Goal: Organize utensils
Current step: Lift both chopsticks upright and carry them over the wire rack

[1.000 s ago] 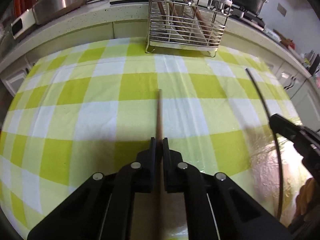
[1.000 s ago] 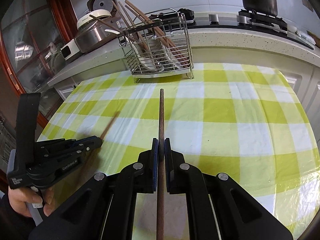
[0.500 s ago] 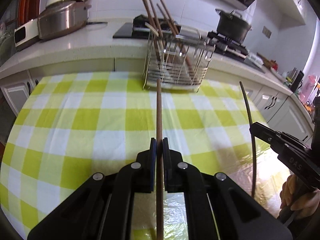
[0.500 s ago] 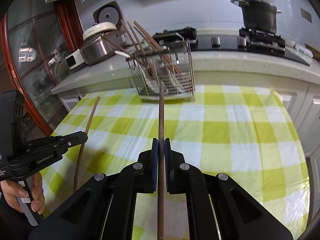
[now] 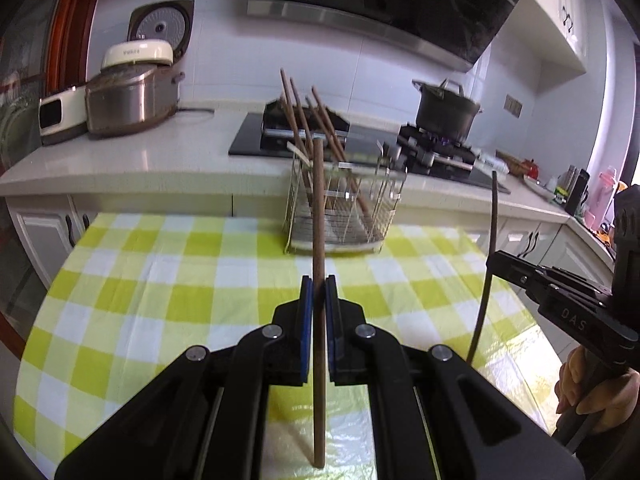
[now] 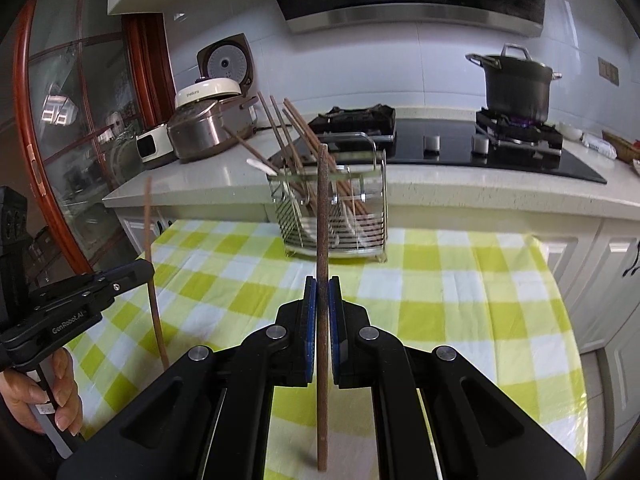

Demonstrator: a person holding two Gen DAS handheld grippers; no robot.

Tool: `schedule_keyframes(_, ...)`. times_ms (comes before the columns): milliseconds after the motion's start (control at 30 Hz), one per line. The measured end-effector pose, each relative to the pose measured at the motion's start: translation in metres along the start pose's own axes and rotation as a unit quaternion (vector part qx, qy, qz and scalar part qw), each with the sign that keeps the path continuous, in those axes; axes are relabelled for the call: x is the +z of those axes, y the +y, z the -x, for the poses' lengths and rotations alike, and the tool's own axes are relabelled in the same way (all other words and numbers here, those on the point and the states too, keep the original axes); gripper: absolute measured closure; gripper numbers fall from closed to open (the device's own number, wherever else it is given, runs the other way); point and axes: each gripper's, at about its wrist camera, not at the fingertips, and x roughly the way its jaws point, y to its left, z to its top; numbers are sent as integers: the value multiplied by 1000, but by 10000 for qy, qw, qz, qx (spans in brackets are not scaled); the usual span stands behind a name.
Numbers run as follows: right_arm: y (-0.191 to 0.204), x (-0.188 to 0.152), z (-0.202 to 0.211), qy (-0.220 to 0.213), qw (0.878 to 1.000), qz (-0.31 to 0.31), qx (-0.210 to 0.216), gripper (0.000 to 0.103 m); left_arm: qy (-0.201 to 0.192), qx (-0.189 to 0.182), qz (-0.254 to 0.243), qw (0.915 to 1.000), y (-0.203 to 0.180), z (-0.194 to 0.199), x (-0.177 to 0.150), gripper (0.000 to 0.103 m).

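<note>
Each of your tools is clamped tight on one chopstick. The left tool (image 5: 319, 292) grips a brown chopstick (image 5: 319, 216) partway along its shaft, with a long stretch sticking out ahead and a shorter tail behind the pads. The right tool (image 6: 322, 294) pinches its own chopstick (image 6: 322, 216) the same way. Both sticks are off the checked yellow desk (image 6: 460, 280) and aimed roughly at the wire utensil rack (image 6: 332, 208), which stands at the far edge of the desk, well apart from both tools.

Here is what I think could go wrong for you. The rack already holds a fan of leaning chopsticks (image 6: 288, 136) and a white spoon (image 6: 260, 166). If you come in low or flat, your stick's tip will likely strike those handles or the top wire and lever sideways in the pads. A thin round shaft held at one narrow spot can pivot or slide easily. The rack looks light, so a hard poke may shove it towards the counter. Bringing both sticks in together risks them crossing. Letting go before the tip is well inside could send a stick bouncing back out.
</note>
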Motion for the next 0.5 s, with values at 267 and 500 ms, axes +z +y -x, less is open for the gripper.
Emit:
schedule_keyframes(267, 4, 28, 8, -269, 9994, 202, -127, 97, -228, -78, -181, 9995, -5, 1, 23, 97)
schedule_keyframes(500, 1, 66, 7, -432, 9986, 265, -148, 97, -789, 76, -428, 9959, -15, 3, 60, 97)
